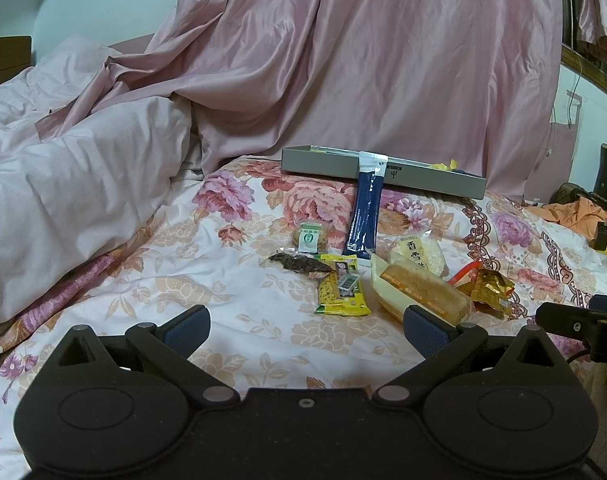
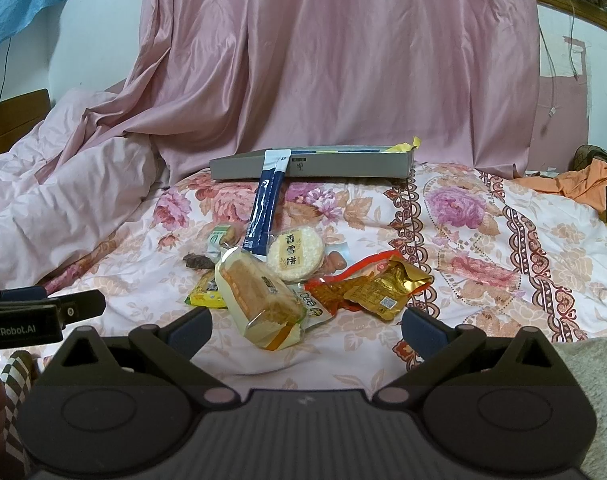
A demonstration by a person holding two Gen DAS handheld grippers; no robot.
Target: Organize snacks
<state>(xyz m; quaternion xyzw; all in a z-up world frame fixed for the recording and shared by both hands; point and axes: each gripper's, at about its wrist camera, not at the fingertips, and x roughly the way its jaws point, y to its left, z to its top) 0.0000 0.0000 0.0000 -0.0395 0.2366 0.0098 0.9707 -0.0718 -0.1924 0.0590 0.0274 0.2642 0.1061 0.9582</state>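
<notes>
A bed (image 1: 231, 320) covered with a floral sheet fills the scene, with a rumpled pale pink duvet (image 1: 63, 184) heaped at its left and a pink satin curtain (image 2: 343, 72) draped down behind it against a pale wall. At the far edge of the sheet lies a flat grey box (image 2: 343, 166), and a dark blue stick packet (image 2: 263, 208) leans against its front wall. The snacks (image 2: 287, 276) sit in a loose pile on the sheet just in front of the box: a wrapped cake, a round rice cracker, a yellow bar and a gold foil pouch. Orange cloth (image 2: 583, 182) lies at the right. The left gripper (image 1: 305, 324) and the right gripper (image 2: 305, 326) both hover over the near sheet, jaws spread wide and holding nothing.
</notes>
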